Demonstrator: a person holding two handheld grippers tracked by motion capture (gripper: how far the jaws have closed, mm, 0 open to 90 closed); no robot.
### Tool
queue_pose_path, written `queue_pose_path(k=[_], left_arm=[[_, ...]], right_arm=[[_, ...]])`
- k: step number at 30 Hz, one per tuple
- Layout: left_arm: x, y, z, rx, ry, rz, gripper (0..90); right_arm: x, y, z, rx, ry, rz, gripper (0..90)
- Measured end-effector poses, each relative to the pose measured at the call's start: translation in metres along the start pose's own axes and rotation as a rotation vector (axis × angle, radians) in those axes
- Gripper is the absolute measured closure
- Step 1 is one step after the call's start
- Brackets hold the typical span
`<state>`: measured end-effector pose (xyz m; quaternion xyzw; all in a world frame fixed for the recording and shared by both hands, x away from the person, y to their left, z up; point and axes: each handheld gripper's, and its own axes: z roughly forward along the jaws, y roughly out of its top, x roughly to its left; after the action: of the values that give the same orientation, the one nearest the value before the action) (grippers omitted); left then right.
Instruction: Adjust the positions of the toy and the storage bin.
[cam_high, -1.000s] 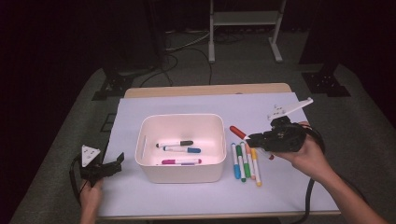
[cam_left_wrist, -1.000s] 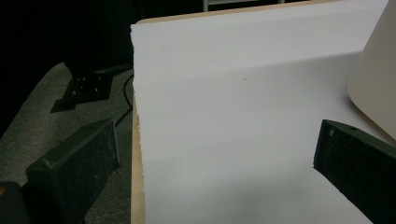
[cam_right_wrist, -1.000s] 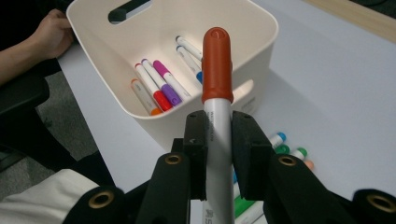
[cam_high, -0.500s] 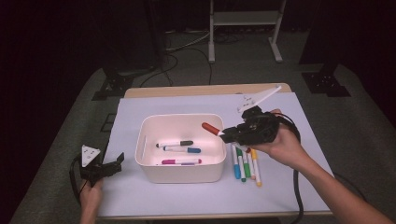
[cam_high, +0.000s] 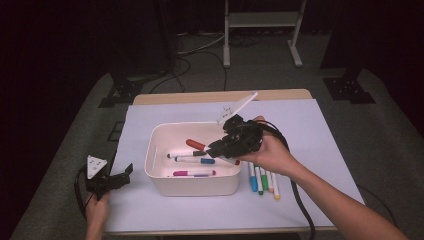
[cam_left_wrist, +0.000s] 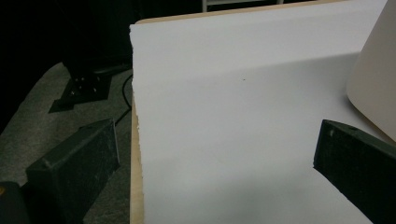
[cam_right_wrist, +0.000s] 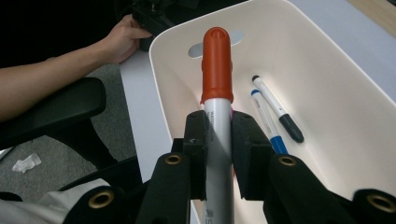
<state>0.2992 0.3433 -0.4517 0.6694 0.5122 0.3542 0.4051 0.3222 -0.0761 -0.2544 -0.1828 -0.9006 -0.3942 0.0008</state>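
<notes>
White paper covers the tabletop (cam_high: 310, 150), and dark floor lies beyond it. At the middle of things is the red-capped marker (cam_right_wrist: 217, 93), pinched by its pale barrel between the jaws of the right tool (cam_high: 216, 146), cap pointing forward and hanging over the open white bin (cam_high: 192, 187), above its right half. I judge it light, stiff and rather smooth, so a grip across the barrel behind the cap, as here, should hold it well; a pinch on the rounded cap itself might slip. Inside the bin lie a black-capped marker (cam_right_wrist: 279, 109) and a blue-capped marker (cam_right_wrist: 265, 119) side by side, with a pink marker (cam_high: 192, 173) nearer the front wall. Just to the right of the bin a row of coloured markers (cam_high: 262, 179) waits on the paper. Farther out, near the tabletop's left edge, the left tool (cam_high: 122, 176) rests with its jaws wide apart and nothing between them. Compared with a second ago, the right hand has carried the marker leftward from over the loose row, to the bin's right, to above the bin, while the left tool and the markers in the bin lie as they did
</notes>
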Motion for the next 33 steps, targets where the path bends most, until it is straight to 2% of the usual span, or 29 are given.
queue_pose_path(k=[19,28,33], left_arm=[[0.000,0.000,0.000,-0.002,-0.001,-0.003,0.0],[0.000,0.000,0.000,-0.005,-0.002,-0.007,0.0],[0.000,0.000,0.000,-0.005,-0.002,-0.012,0.0]], right_arm=[[0.002,0.018,0.055,0.072,0.089,-0.033,75.8],[-0.004,0.020,0.078,0.096,0.117,-0.036,75.8],[-0.006,0.019,0.092,0.126,0.114,-0.049,75.8]])
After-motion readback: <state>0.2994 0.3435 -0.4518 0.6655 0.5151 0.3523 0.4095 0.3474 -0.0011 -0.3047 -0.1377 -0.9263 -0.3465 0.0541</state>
